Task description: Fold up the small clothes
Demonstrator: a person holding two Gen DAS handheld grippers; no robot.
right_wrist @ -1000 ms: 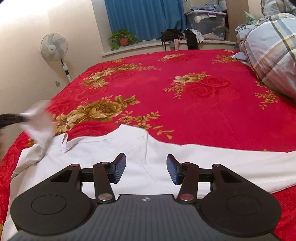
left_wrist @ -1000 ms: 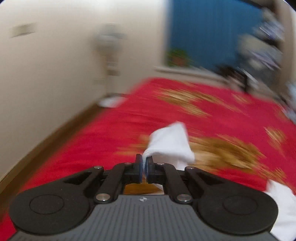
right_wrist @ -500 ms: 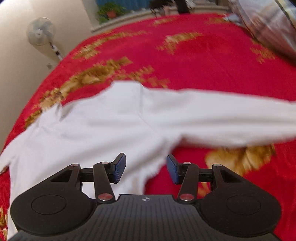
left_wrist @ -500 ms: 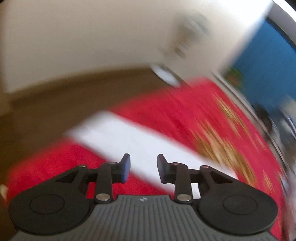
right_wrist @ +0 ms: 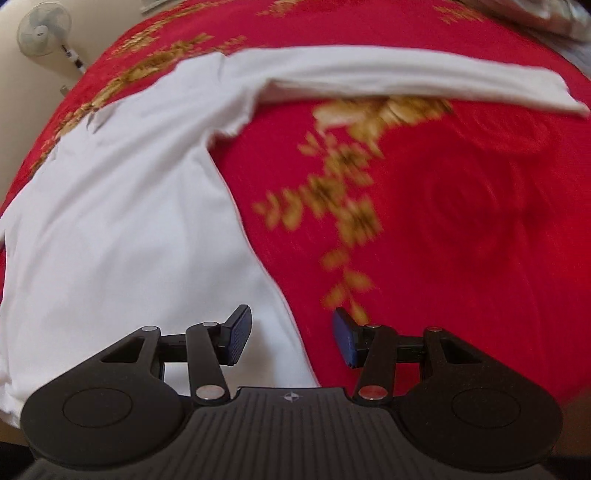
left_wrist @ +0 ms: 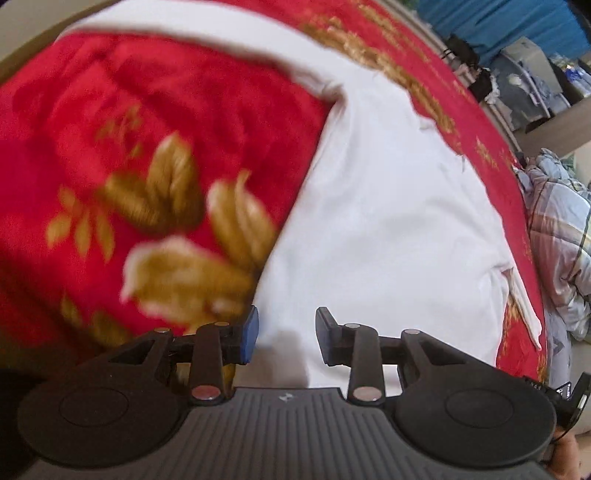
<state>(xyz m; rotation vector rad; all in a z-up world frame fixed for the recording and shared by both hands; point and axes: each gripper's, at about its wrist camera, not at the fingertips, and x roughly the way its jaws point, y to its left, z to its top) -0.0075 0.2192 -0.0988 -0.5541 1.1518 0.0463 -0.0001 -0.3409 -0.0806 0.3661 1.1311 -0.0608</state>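
Note:
A white long-sleeved shirt [left_wrist: 388, 221] lies spread flat on the red bedspread [left_wrist: 110, 129] with gold flowers. One sleeve [left_wrist: 184, 40] stretches off to the upper left in the left wrist view. My left gripper [left_wrist: 286, 334] hangs open just above the shirt's left side edge, with only flat cloth under its fingers. In the right wrist view the shirt body [right_wrist: 122, 221] fills the left half, and the other sleeve [right_wrist: 406, 77] runs out to the right. My right gripper [right_wrist: 291, 338] is open over the shirt's right side edge, gripping nothing.
A plaid quilt [left_wrist: 561, 229] is bunched at the bed's far right. A standing fan [right_wrist: 44, 29] is by the wall at top left. Blue curtains [left_wrist: 498, 18] and stored clutter lie beyond the bed. Bare bedspread [right_wrist: 461, 221] spreads to the right of the shirt.
My left gripper let go of the sleeve end, opened and swung down over the shirt's body. My right gripper, still open, dropped and tilted down toward the shirt's side edge.

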